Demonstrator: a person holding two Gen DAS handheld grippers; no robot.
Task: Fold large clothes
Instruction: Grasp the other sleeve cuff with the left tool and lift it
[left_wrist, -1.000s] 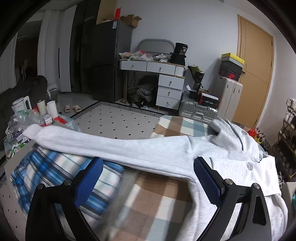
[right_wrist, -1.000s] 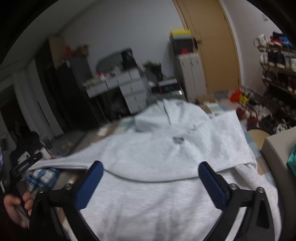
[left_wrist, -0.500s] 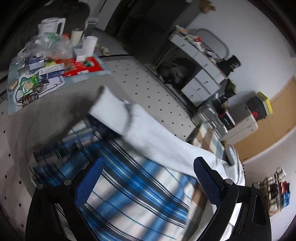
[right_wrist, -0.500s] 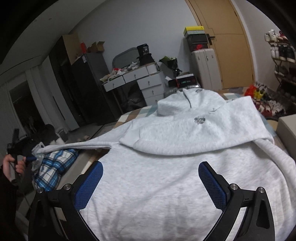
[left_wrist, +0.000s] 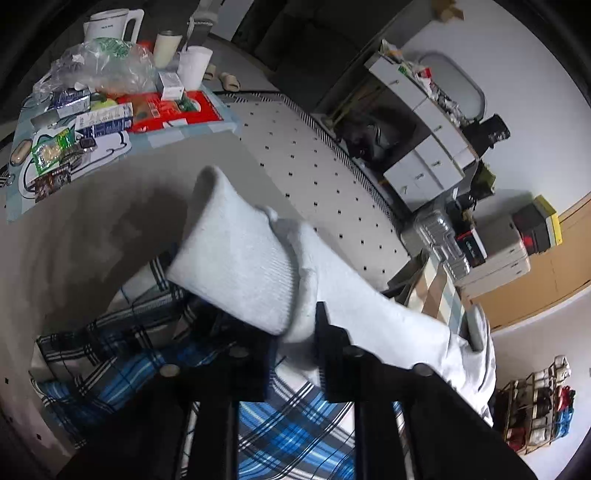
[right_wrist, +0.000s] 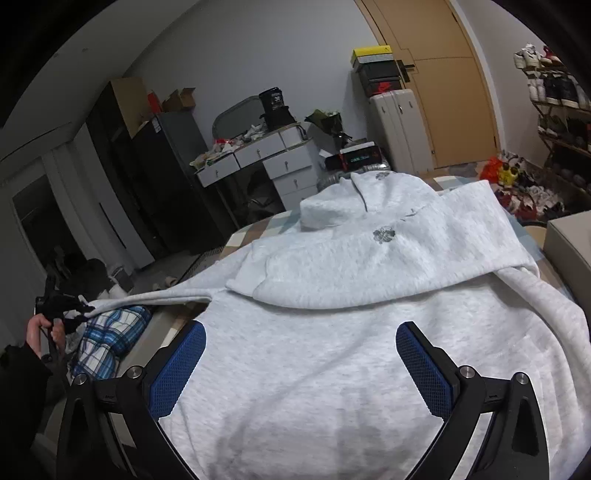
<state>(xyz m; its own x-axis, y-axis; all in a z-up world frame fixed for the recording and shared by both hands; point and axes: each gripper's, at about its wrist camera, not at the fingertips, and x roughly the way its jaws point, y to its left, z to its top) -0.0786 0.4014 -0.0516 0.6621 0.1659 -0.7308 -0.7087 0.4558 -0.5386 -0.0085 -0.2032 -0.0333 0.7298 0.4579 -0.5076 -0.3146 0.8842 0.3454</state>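
Grey fleece of the hoodie (right_wrist: 369, 332) lies flat before my wide, empty right gripper (right_wrist: 301, 365), its sleeve (left_wrist: 369, 306) running long out left to my left gripper (left_wrist: 295, 350), whose jaws are closing on the cuff (left_wrist: 240, 269), so the left is nearer.

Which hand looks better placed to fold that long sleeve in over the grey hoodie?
The left. Its gripper is closing on the sleeve cuff, stretched out over the plaid cloth. The right gripper hovers open above the hoodie body, holding nothing.
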